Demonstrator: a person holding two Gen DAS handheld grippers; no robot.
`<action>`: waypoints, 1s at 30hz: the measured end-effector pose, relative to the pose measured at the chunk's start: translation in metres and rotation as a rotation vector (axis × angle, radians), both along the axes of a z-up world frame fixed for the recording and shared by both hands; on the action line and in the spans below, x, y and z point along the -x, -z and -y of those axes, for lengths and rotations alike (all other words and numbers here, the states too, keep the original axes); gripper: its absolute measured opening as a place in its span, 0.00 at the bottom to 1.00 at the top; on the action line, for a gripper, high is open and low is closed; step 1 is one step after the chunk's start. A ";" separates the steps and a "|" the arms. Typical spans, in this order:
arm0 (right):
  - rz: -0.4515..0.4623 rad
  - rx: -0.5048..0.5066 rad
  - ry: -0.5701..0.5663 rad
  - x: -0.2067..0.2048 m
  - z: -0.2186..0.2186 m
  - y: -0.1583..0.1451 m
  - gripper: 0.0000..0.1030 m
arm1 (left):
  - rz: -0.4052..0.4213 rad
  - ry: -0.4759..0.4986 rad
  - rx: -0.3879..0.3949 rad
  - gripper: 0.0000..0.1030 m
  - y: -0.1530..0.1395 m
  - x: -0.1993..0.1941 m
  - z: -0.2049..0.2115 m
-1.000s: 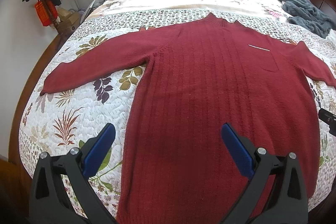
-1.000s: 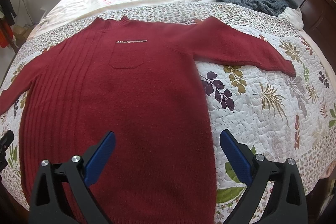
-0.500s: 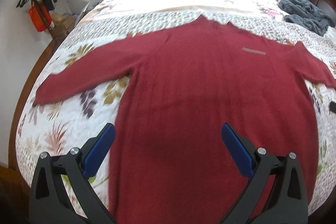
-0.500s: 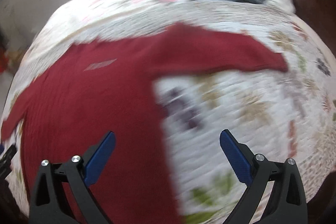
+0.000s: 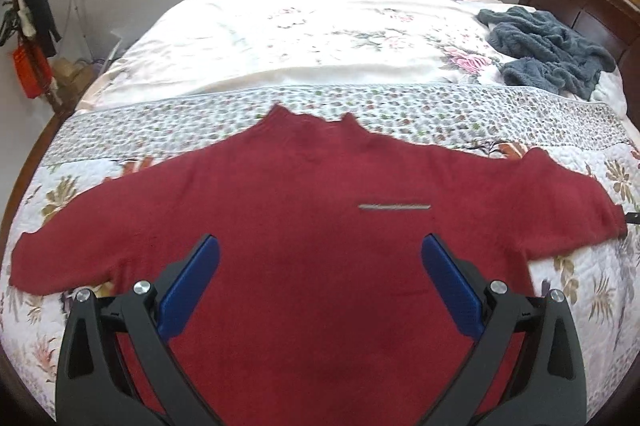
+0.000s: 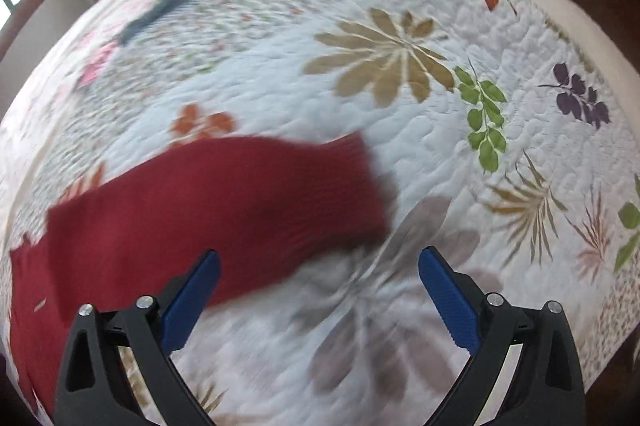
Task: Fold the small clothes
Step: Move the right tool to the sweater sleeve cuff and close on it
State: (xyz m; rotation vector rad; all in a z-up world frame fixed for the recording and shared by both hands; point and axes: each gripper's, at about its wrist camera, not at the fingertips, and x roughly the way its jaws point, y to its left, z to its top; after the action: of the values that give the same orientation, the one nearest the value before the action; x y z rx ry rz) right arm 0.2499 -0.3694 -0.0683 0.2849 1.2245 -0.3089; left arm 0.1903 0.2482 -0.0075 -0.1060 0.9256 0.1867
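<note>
Left wrist view: red sweater (image 5: 320, 226) lies flat, front up, on the quilted bed (image 5: 580, 290), both sleeves spread out. Your left gripper (image 5: 320, 266) hovers over the chest, jaws wide, holding nothing. It's a soft, floppy knit, probably light and stretchy, so pinch a seam or a cuff, not mid-panel.

Right wrist view: blurry. Your right gripper (image 6: 320, 278) is wide and empty, near the sleeve cuff (image 6: 356, 186). Grab at that ribbed cuff edge.

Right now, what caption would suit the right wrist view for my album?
Open right gripper hovers by the red sweater sleeve cuff on a floral quilt.
</note>
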 end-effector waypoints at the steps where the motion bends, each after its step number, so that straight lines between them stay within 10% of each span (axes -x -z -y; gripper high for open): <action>1: -0.002 -0.019 0.002 -0.004 0.006 0.005 0.95 | -0.005 0.002 0.001 0.97 0.003 -0.003 0.002; 9: -0.033 -0.089 0.004 -0.017 0.024 0.038 0.77 | -0.030 0.007 -0.016 0.97 0.018 -0.007 0.008; 12: -0.024 -0.041 -0.029 -0.017 0.019 0.035 0.54 | -0.032 0.003 -0.020 0.97 0.020 -0.005 0.005; 15: -0.017 0.001 -0.071 -0.015 0.012 0.024 0.07 | -0.033 0.003 -0.020 0.97 0.020 -0.003 0.005; 23: 0.062 0.029 -0.046 -0.008 0.035 -0.021 0.05 | -0.027 0.009 -0.025 0.97 0.019 0.005 0.002; 30: -0.020 0.055 0.016 -0.004 0.042 -0.001 0.05 | -0.049 -0.021 -0.021 0.97 0.027 0.009 -0.013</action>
State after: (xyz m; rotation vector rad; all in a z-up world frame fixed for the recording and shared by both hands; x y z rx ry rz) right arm 0.2536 -0.4113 -0.0675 0.2446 1.2322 -0.3595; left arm 0.1815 0.2607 -0.0343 -0.0917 0.9710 0.2191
